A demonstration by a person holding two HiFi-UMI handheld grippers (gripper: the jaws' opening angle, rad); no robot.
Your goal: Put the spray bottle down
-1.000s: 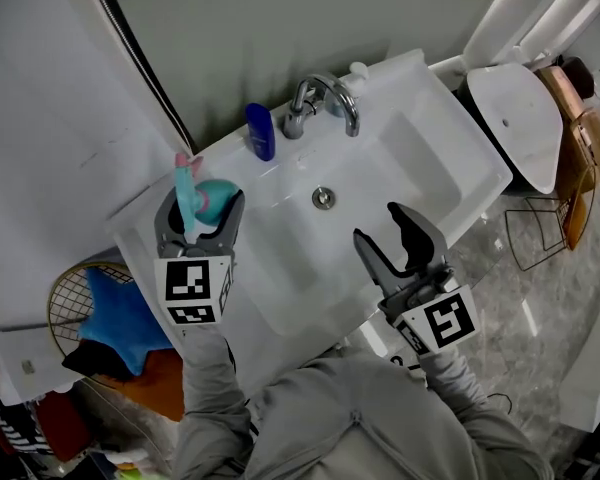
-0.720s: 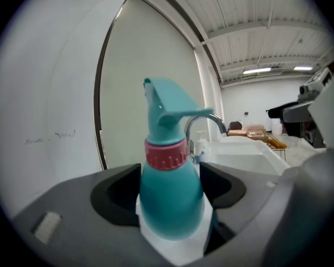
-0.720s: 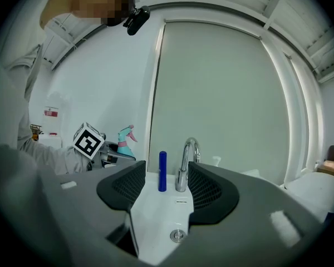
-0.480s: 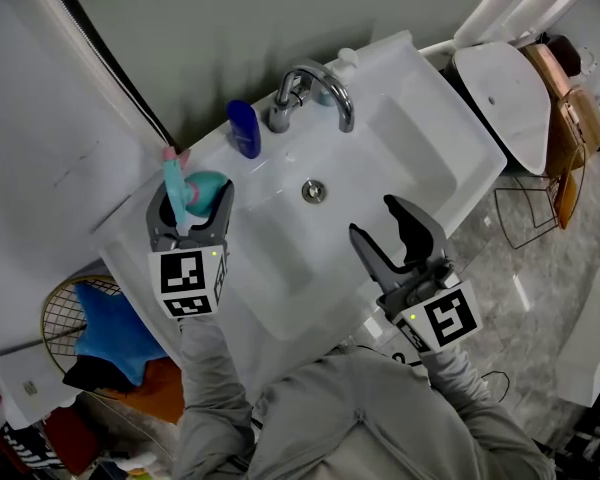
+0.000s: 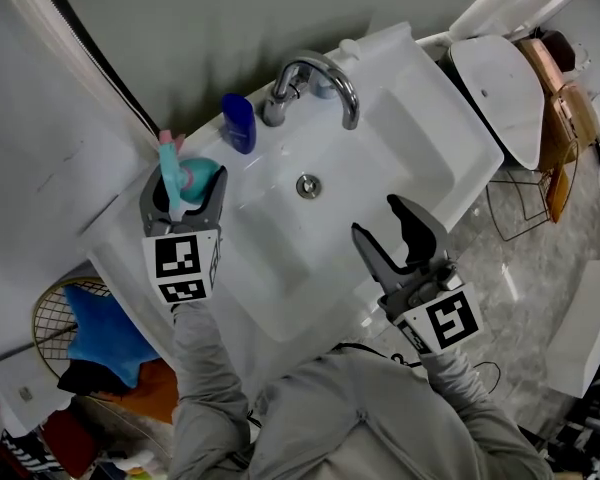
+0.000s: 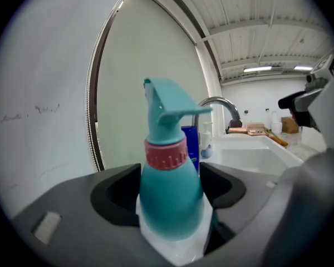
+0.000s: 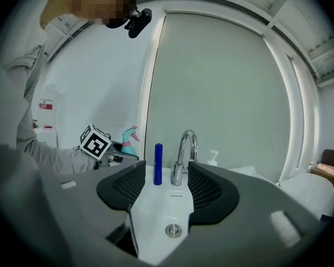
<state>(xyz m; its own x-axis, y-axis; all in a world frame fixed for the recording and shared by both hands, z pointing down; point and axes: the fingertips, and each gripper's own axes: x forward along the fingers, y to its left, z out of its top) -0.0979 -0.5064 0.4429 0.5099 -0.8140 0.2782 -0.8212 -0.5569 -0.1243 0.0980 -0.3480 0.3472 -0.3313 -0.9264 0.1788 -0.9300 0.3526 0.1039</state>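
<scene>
Left gripper (image 5: 190,180) jaws clamp spray bottle (image 6: 170,188); best lowered upright onto sink ledge (image 5: 130,236), then released. Right gripper (image 5: 383,223) jaws wide, empty.

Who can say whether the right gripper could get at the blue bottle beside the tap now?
Probably yes: the right gripper is open and empty, and only bare sink lies between it and the blue bottle.

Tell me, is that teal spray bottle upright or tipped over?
Upright: the spray bottle stands nozzle-up, pink collar above its body, clamped in the left gripper.
</scene>
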